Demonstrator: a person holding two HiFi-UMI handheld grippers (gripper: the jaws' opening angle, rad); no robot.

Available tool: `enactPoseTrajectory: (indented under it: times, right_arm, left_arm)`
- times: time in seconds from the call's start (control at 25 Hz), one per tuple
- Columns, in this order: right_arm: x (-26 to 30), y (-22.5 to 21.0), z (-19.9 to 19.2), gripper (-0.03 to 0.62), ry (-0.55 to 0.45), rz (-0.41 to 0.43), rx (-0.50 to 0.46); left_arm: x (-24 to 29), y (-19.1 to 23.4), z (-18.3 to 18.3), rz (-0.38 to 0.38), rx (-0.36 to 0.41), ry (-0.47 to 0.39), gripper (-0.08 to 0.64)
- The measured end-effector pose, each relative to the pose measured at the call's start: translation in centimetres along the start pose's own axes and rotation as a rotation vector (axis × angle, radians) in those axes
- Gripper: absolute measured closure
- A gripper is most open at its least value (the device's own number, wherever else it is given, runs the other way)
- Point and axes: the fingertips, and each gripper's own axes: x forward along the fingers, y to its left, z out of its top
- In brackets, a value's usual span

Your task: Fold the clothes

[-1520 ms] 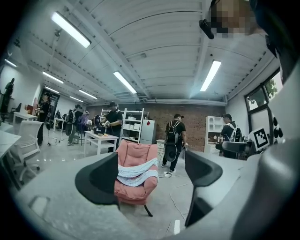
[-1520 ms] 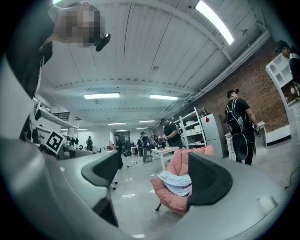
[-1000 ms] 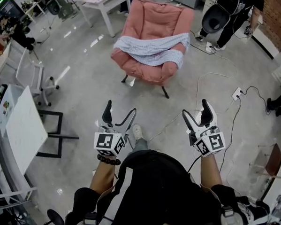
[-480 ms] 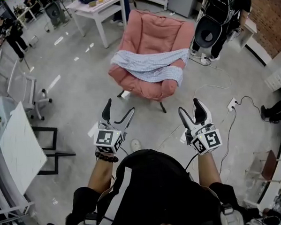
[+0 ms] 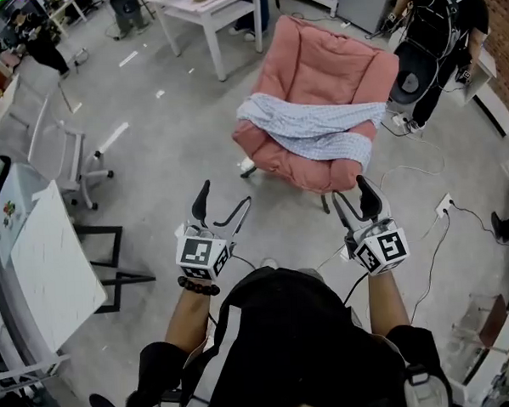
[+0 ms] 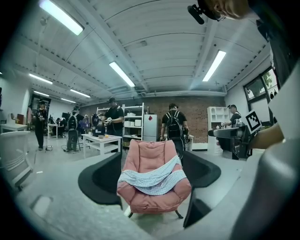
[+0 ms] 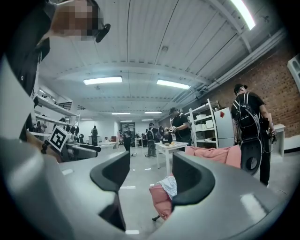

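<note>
Your left gripper (image 5: 224, 198) is level in front of you. Its fingers are spread wide with nothing held, and its own view frames the chair (image 5: 332, 67) in the gap. Your right gripper (image 5: 353, 195) is level too. Its fingers have just been closing, but they stand apart at a narrower gap, with only open floor (image 5: 167, 160) and the chair's corner showing between them.

The shirt (image 5: 314, 131), pale blue and checked, lies draped across the seat of the pink padded chair, from one armrest to the other, with one end hanging over the front edge. The chair stands on the grey polished floor, just ahead of you and a little to your right, near both grippers but clear of them.

Beyond the chair is a white worktop (image 5: 214, 5) with small items on it. To your left stand a white office chair (image 5: 55, 141) and a white desk (image 5: 36, 252). A cable runs over the floor to a socket block (image 5: 446, 204) at your right. A person in black (image 5: 437, 27) stands behind the chair by the brick wall (image 5: 504, 7). Strip lights (image 6: 122, 74) run along the ribbed ceiling, and shelves (image 6: 133, 122) line the far wall.
</note>
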Motion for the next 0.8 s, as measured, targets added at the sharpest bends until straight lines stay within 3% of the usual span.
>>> enactPoseTrajectory:
  times: [0.4, 0.8]
  right_arm:
    - [6.4, 0.5, -1.9, 0.316, 0.053, 0.043, 0.006]
    - [13.6, -5.1, -2.4, 0.331, 0.060, 0.062, 0.001]
  left_arm:
    - [2.5, 4.5, -1.4, 0.015, -0.037, 0.016, 0.155]
    - [10.1, 7.9, -0.6, 0.023, -0.030, 0.016, 0.156]
